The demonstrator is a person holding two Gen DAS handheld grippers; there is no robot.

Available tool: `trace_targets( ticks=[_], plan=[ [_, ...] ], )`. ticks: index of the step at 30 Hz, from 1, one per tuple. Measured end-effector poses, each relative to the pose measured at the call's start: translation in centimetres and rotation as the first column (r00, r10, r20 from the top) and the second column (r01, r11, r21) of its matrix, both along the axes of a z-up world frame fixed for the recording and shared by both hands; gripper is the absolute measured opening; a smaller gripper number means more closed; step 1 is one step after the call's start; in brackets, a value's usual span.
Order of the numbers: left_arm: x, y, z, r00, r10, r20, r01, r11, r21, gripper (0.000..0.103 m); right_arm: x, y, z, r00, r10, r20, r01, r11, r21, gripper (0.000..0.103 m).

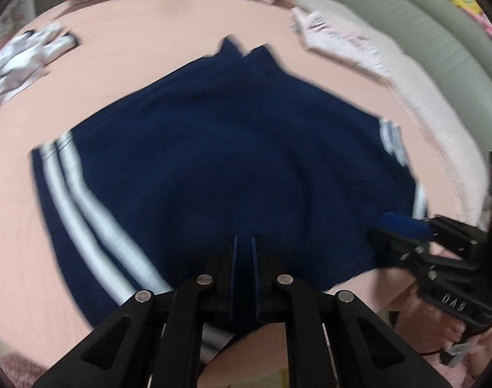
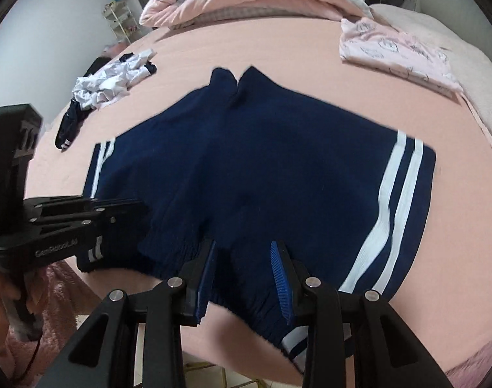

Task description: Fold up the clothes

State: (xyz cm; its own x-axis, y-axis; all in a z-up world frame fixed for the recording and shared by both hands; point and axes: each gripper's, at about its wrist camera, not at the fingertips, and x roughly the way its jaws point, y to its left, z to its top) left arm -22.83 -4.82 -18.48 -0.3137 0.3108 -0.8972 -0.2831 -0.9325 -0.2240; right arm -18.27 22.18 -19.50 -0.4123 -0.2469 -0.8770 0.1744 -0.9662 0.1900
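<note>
Right wrist view: navy shorts (image 2: 262,174) with white side stripes are spread flat on the pink bed (image 2: 278,58), waistband at six o'clock. Both grippers are angled steeply down. The right gripper (image 2: 242,258) is partly spread over the waistband; the left gripper (image 1: 244,242) is pressed together on it.

item: navy shorts (image 2: 262,174), white side stripes
state: unfolded, spread flat
place: bed's near edge, waistband nearest, legs pointing away
</note>
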Motion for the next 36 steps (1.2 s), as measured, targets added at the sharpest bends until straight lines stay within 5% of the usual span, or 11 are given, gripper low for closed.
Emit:
trace_targets(
  ticks=[5, 8, 10, 12, 17, 24, 29, 36],
  plan=[
    [1.4, -0.7, 0.5, 1.000, 0.001, -0.016, -0.003, 0.990, -0.142, 0.008, 1.3, 1.1, 0.0, 0.999, -0.033, 0.012, 0.032, 0.999, 0.032, 0.034],
    [1.2, -1.2, 1.0, 1.000, 0.014, -0.020, -0.016, 0.995, -0.099, 0.009, 2.3, 1.9, 0.4, 0.999, -0.049, -0.005, 0.049, 0.999, 0.000, 0.034],
    [0.9, -0.2, 2.0, 0.998, -0.007, -0.068, 0.002, 0.998, -0.067, 0.020, 2.3, 2.1, 1.1, 0.998, -0.060, -0.033, 0.058, 0.997, -0.043, 0.034],
    [0.6, 1.3, 2.7, 0.991, -0.038, -0.128, 0.033, 0.999, -0.037, 0.052, 1.6, 1.5, 1.5, 0.996, -0.055, -0.065, 0.052, 0.997, -0.052, 0.034],
    [-0.8, 3.2, 0.0, 0.997, -0.016, -0.075, 0.007, 0.993, -0.114, 0.053, -0.1, 0.1, -0.4, 0.999, -0.039, -0.028, 0.039, 0.999, 0.011, 0.034],
    [-0.7, 1.9, 0.0, 0.999, -0.032, -0.036, 0.028, 0.995, -0.099, 0.054, 2.1, 1.1, -0.7, 0.999, 0.044, -0.021, -0.044, 0.999, 0.019, 0.040],
    [-2.7, -1.0, 3.0, 0.983, 0.082, -0.163, -0.089, 0.995, -0.033, 0.053, 0.7, 2.0, 1.8, 0.998, -0.006, -0.058, 0.002, 0.997, -0.074, 0.040],
    [-8.2, -3.9, 0.6, 0.980, 0.147, -0.135, -0.150, 0.988, -0.018, 0.048, -7.6, -1.5, 3.5, 0.991, 0.107, -0.083, -0.105, 0.994, 0.030, 0.040]
  ],
)
